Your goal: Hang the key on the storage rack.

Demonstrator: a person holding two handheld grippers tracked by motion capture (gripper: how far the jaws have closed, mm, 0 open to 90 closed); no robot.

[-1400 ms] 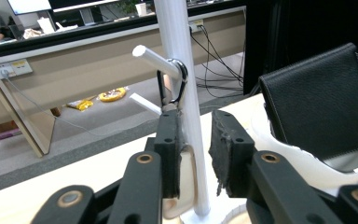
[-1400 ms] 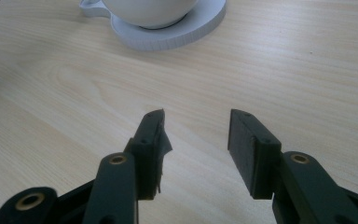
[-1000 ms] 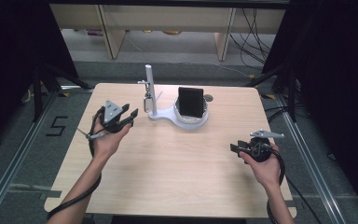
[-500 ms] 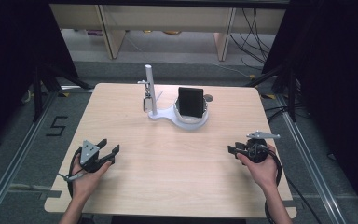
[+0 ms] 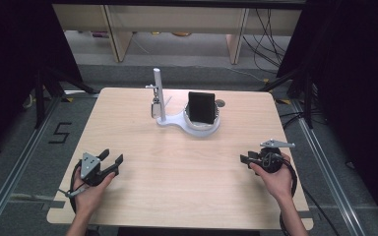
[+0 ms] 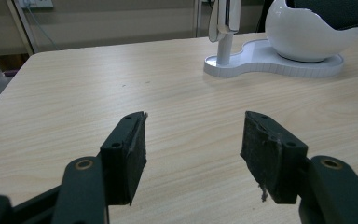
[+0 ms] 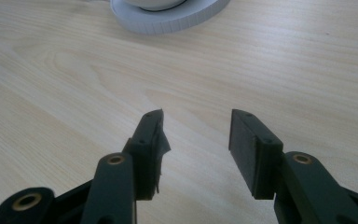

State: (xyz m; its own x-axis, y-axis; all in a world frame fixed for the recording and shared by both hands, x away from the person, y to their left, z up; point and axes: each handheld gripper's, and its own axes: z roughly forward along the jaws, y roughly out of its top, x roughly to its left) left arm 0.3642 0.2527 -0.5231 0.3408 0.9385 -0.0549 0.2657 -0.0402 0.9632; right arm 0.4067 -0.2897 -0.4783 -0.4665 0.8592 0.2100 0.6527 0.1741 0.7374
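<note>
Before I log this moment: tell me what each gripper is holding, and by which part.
Nothing is held: the left gripper and the right gripper are both open over bare light wooden table.

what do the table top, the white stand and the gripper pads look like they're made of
Table top: pale wood or wood-look laminate, matte, with visible grain lines. White stand: probably moulded plastic, smooth and slightly glossy, with soft highlights on its rounded cup. Pads on the left gripper: black foam or rubber, matte, with frayed edges; the right gripper looks the same.
</note>
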